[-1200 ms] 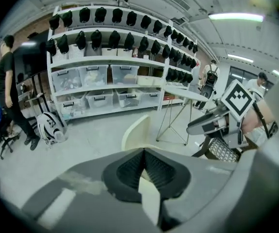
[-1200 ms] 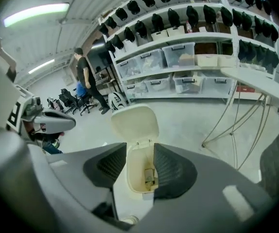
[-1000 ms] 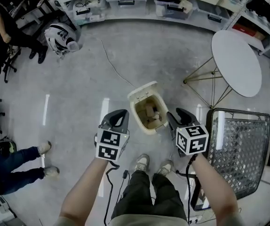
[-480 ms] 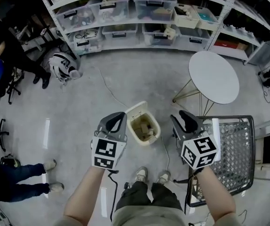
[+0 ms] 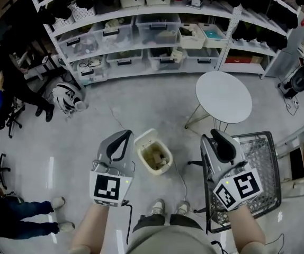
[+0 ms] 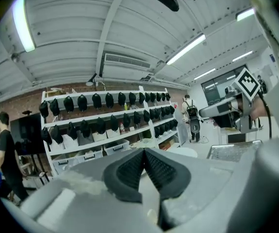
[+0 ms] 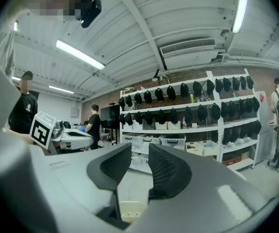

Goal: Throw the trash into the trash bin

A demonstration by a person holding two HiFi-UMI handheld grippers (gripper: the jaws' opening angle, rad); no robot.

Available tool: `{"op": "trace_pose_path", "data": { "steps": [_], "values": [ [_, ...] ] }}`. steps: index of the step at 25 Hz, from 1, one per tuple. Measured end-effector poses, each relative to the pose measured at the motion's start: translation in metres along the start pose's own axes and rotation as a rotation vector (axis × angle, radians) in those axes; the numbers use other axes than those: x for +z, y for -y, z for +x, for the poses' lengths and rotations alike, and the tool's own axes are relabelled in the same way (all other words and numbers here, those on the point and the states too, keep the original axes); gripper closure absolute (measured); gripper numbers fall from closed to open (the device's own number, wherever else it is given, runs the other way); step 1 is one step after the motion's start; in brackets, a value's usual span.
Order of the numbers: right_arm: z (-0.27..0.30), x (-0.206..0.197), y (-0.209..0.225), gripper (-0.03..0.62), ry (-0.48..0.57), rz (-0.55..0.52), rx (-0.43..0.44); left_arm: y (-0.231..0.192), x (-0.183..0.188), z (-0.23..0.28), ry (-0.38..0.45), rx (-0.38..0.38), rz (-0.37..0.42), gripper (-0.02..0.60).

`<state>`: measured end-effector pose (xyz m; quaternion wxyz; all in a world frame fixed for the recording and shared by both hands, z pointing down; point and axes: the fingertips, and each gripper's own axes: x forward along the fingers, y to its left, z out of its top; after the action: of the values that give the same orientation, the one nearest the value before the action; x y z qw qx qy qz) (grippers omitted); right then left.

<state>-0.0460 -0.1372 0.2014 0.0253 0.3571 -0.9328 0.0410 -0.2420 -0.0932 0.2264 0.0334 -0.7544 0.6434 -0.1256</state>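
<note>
One cream bin (image 5: pixel 144 138) (trash (image 5: pixel 155 156) inside)

Probably a lab or workshop — shelving (image 5: pixel 228 36) of bins (image 5: pixel 157 34), concrete floor (image 5: pixel 141 99).

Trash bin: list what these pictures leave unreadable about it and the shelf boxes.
- Trash bin contents: head view, too small and shadowed to identify.
- Trash bin in both gripper views: outside the frame.
- Shelf boxes: head view, contents and labels too small.
</note>
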Motion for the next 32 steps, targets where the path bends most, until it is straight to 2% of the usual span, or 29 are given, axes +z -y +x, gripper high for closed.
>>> {"op": "trace_pose_path", "data": {
  "steps": [4, 8, 13, 17, 32],
  "values": [
    [-0.032, 0.034, 0.002, 0.497, 0.057, -0.029, -0.024, 0.015, 0.033, -0.013, 0.054, -0.015, 0.039, 0.578],
    [-0.057, 0.053, 0.003, 0.514, 0.088, -0.053, -0.041, 0.035, 0.051, -0.024, 0.087, -0.041, 0.068, 0.578],
    [-0.078, 0.062, 0.007, 0.548, 0.116, -0.032, -0.068, 0.058, 0.058, -0.029, 0.1, -0.082, 0.075, 0.578],
    [-0.089, 0.064, 0.009, 0.591, 0.114, -0.06, -0.09, 0.066, 0.061, -0.027, 0.099, -0.1, 0.072, 0.578],
    [-0.093, 0.062, 0.009, 0.591, 0.096, -0.103, -0.065, 0.084, 0.066, -0.016, 0.09, -0.131, 0.078, 0.58]
  ]
}}
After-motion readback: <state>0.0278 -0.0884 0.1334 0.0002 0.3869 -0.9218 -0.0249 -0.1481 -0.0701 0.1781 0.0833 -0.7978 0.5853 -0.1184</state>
